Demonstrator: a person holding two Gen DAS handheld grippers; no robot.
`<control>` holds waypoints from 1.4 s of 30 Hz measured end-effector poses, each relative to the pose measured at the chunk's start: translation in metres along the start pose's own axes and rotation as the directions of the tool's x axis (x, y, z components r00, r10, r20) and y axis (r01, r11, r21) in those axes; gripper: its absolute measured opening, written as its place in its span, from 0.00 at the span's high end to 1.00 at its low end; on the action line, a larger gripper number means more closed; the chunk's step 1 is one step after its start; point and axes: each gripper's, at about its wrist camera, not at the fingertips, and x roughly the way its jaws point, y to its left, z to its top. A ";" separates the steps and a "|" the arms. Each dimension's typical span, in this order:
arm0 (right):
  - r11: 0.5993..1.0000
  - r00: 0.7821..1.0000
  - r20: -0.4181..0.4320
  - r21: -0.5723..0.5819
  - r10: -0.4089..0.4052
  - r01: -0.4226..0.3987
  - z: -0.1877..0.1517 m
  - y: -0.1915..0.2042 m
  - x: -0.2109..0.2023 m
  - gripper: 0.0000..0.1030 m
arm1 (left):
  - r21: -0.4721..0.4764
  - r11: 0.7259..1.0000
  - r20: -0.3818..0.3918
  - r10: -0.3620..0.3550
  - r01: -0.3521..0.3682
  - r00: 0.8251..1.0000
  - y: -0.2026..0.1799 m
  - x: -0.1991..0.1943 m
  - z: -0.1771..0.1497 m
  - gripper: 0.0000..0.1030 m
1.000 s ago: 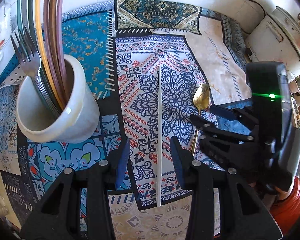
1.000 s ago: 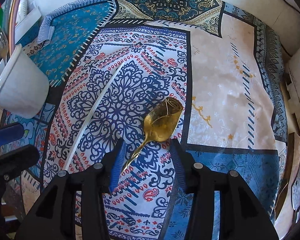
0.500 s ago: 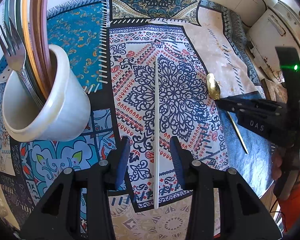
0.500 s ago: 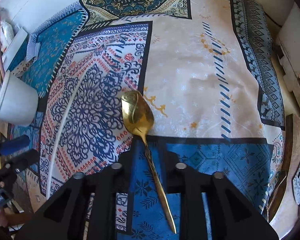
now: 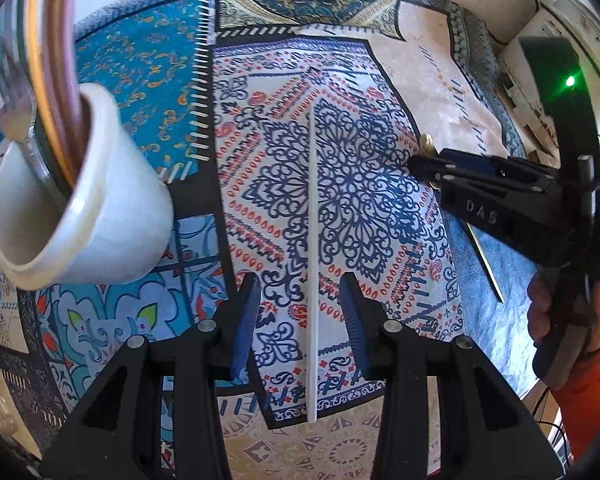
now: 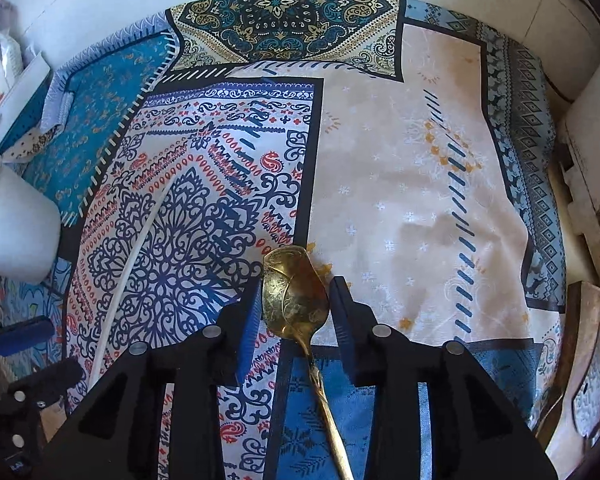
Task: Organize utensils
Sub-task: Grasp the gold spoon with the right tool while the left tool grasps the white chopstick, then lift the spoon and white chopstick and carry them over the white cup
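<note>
Spoon (image 6: 294, 300) lies flat between the right gripper's (image 6: 294, 312) spread jaws, which could skid off its bowl; left gripper (image 5: 300, 312), released, straddles the chopstick (image 5: 313, 264).

The only lettering that can be read is "DAS", in pale raised capitals on the black body of the right tongs (image 5: 428, 164), seen from the left wrist view. In the right wrist view, a small pale mark sits on the black housing of the left tongs (image 6: 40, 356) at the lower left corner, possibly lettering, but it is too small and blurred to make out.
</note>
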 end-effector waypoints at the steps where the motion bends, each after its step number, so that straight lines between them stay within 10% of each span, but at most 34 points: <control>1: 1.000 1.000 -0.006 0.015 0.013 -0.013 0.000 -0.004 -0.001 0.70 | 0.011 1.000 0.000 0.004 -0.004 1.000 -0.003 0.001 0.001 0.61; 26: 0.989 0.977 0.204 0.119 0.067 -0.092 -0.009 -0.012 -0.081 0.70 | 0.185 0.979 -0.093 0.106 -0.087 0.990 -0.025 0.042 0.049 0.96; 42: 0.989 0.962 0.272 0.128 0.036 -0.073 -0.018 0.004 -0.119 0.70 | 0.165 0.985 0.037 0.040 -0.046 0.999 -0.030 -0.010 0.018 0.97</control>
